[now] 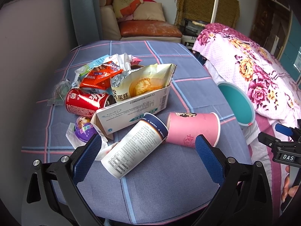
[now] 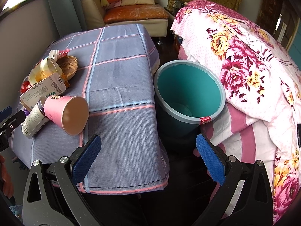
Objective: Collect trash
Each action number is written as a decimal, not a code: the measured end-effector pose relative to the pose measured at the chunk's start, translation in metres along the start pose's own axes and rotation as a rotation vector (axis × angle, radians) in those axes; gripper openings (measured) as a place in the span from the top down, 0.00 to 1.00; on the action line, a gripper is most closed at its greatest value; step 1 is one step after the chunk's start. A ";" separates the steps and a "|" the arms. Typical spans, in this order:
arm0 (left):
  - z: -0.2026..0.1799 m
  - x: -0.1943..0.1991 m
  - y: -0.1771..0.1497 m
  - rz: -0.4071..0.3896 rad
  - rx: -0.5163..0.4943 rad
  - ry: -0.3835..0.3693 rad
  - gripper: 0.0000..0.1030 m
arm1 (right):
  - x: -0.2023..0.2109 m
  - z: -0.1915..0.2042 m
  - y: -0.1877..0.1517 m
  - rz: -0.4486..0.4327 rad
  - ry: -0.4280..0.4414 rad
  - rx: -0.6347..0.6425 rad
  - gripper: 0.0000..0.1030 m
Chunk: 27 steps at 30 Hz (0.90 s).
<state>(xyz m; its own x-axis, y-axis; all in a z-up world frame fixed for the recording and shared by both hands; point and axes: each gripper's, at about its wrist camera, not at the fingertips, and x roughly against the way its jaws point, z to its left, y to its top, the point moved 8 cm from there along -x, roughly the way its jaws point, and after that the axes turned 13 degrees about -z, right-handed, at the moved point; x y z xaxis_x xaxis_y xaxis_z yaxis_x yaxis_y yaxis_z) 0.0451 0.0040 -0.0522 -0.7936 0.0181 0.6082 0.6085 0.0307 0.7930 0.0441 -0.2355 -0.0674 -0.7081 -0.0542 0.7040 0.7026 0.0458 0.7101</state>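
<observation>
Left gripper [image 1: 148, 146] gaping around the toppled white can [image 1: 134, 146] on the surface [image 1: 169, 188], right gripper [image 2: 148, 150] spread empty near the bin [image 2: 190, 98]; a careless squeeze could roll it into the pink cup [image 1: 193, 129].

All the trash sits in a heap on my blue checked cloth-covered table [image 1: 169, 179]. Nearest to me lies the white tube-shaped paper can [image 1: 134, 146] on its side. The pink paper cup [image 1: 191, 129] lies on its side too, just right of the can and touching it. Behind them is the long white cardboard box [image 1: 131, 109], with the pale cake wrapper [image 1: 139, 82] in it. The red soda can [image 1: 84, 101] lies left of the box. The small purple ball-shaped pack [image 1: 84, 130] is in front of that can. The round teal plastic bin [image 2: 190, 94] stands on the floor right of the table, between it and the flowered pink quilt [image 2: 244, 66]
</observation>
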 end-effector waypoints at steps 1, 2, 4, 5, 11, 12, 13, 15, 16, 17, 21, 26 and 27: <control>0.000 0.000 0.000 0.000 -0.001 0.000 0.03 | 0.000 0.000 0.000 0.000 0.000 -0.001 0.06; 0.000 0.000 0.000 0.000 -0.001 0.000 0.03 | 0.000 0.000 0.000 0.001 0.000 -0.002 0.06; -0.002 -0.001 -0.001 -0.001 -0.001 -0.003 0.03 | -0.001 -0.001 -0.001 0.004 -0.001 -0.004 0.06; -0.002 -0.001 -0.002 -0.001 -0.001 -0.005 0.03 | -0.002 -0.001 -0.001 0.005 -0.001 -0.004 0.06; -0.004 -0.003 -0.005 0.001 0.000 -0.011 0.03 | -0.005 -0.002 -0.003 0.012 -0.009 -0.001 0.06; -0.003 -0.004 -0.006 0.003 0.001 -0.013 0.03 | -0.005 -0.002 -0.003 0.012 -0.009 -0.001 0.06; -0.003 -0.005 -0.007 0.005 0.001 -0.015 0.03 | -0.005 -0.002 -0.003 0.013 -0.010 0.001 0.06; 0.000 -0.006 -0.007 0.007 0.003 -0.017 0.03 | -0.006 -0.002 -0.003 0.014 -0.010 0.001 0.06; 0.001 -0.006 -0.007 0.009 0.005 -0.018 0.03 | -0.006 -0.002 -0.003 0.015 -0.010 0.001 0.06; 0.003 -0.007 -0.007 0.011 0.007 -0.019 0.03 | -0.006 -0.002 -0.003 0.014 -0.009 0.000 0.06; 0.004 -0.008 -0.008 0.010 0.007 -0.020 0.03 | -0.006 -0.001 -0.002 0.011 -0.011 0.002 0.06; 0.007 -0.009 -0.009 0.009 0.000 -0.025 0.03 | -0.006 0.000 0.000 0.014 -0.010 0.017 0.06; 0.007 -0.009 -0.009 0.009 -0.007 -0.024 0.03 | -0.006 0.001 0.001 0.015 -0.011 0.025 0.06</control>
<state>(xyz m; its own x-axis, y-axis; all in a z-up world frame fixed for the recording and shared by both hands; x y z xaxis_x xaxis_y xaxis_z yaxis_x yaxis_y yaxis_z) 0.0468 0.0104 -0.0647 -0.7876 0.0426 0.6147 0.6159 0.0230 0.7875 0.0489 -0.2341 -0.0704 -0.6985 -0.0428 0.7144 0.7111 0.0712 0.6995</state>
